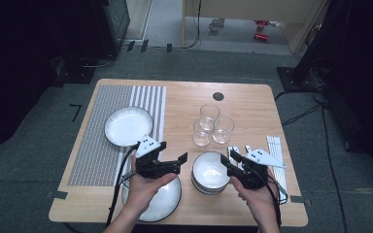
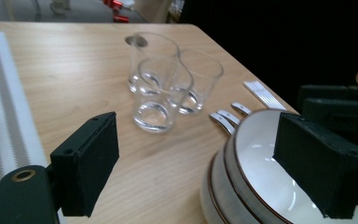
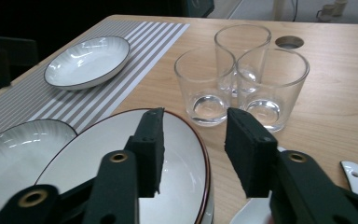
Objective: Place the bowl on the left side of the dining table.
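Note:
A stack of white bowls (image 1: 210, 173) with brown rims stands near the table's front, right of centre. My right gripper (image 1: 229, 161) is open at the stack's right side. In the right gripper view its jaws (image 3: 198, 151) straddle the top bowl's (image 3: 98, 154) rim, one over the inside and one outside. My left gripper (image 1: 175, 152) is wide open left of the stack and points at it. In the left gripper view its jaws (image 2: 205, 163) frame the bowls (image 2: 254, 172). Three clear glasses (image 1: 209, 124) cluster just behind the bowls.
A white plate (image 1: 128, 126) lies on the striped placemat (image 1: 97, 141) at the left. Another plate (image 1: 155, 199) sits at the front edge under the left hand. White spoons (image 2: 226, 119) and chopsticks (image 1: 277, 145) lie right of the bowls. A round cable hole (image 1: 218, 96) is at the back.

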Motion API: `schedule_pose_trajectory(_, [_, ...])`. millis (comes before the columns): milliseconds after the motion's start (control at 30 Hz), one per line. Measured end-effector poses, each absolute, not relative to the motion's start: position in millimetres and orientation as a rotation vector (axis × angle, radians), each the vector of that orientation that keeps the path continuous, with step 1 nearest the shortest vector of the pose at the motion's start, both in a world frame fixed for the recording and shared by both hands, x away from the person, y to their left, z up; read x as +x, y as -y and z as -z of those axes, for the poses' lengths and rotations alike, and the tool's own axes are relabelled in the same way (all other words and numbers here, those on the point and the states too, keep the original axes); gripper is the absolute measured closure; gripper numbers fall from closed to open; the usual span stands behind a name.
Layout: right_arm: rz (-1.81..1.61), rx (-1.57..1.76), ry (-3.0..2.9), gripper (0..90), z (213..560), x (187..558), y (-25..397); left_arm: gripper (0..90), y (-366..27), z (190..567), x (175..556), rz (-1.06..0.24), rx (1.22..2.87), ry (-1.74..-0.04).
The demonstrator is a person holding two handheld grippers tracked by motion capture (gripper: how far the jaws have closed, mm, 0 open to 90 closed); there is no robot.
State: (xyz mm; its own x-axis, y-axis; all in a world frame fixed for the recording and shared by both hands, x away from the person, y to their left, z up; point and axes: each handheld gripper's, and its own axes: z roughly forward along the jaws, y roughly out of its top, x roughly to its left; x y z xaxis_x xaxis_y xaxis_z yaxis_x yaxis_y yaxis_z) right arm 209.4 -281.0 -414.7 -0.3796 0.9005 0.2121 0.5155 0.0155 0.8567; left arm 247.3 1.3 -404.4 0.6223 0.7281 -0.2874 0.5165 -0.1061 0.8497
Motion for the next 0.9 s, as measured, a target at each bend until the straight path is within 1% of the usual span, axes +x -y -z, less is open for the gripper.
schedule_pose_trajectory(100, [-1.278, 1.47, -1.917, 65.2, 416.9, 208.3, 280.7, 14.3, 7.8, 409.4, 245.4, -0.226, 1.801, -0.998])
schedule_pose_trajectory(200, [-1.251, 1.479, -1.944, 67.5, 420.2, 208.1, 280.7, 16.2, 15.4, 413.9, 243.2, -0.217, 1.833, -0.98])
schedule_pose_trajectory(367, [-1.242, 1.526, -1.959, 77.4, 425.6, 208.5, 282.8, 23.1, 23.9, 421.0, 241.2, -0.198, 1.866, -0.971])
schedule_pose_trajectory(433, [-1.204, 1.531, -1.97, 76.9, 427.4, 207.8, 281.1, 24.8, 28.0, 423.8, 240.1, -0.197, 1.884, -0.961])
schedule_pose_trajectory(500, [-1.17, 1.529, -1.967, 78.8, 429.4, 207.5, 278.0, 26.4, 32.3, 425.5, 238.2, -0.197, 1.9, -0.954])
schedule_pose_trajectory(633, [-1.13, 1.507, -1.932, 83.4, 432.5, 207.4, 272.6, 35.0, 38.1, 427.4, 235.1, -0.215, 1.927, -0.932])
schedule_pose_trajectory(900, [-1.175, 1.368, -1.925, 83.9, 439.0, 207.1, 273.5, 52.8, 45.6, 434.3, 234.0, -0.222, 1.982, -0.901])
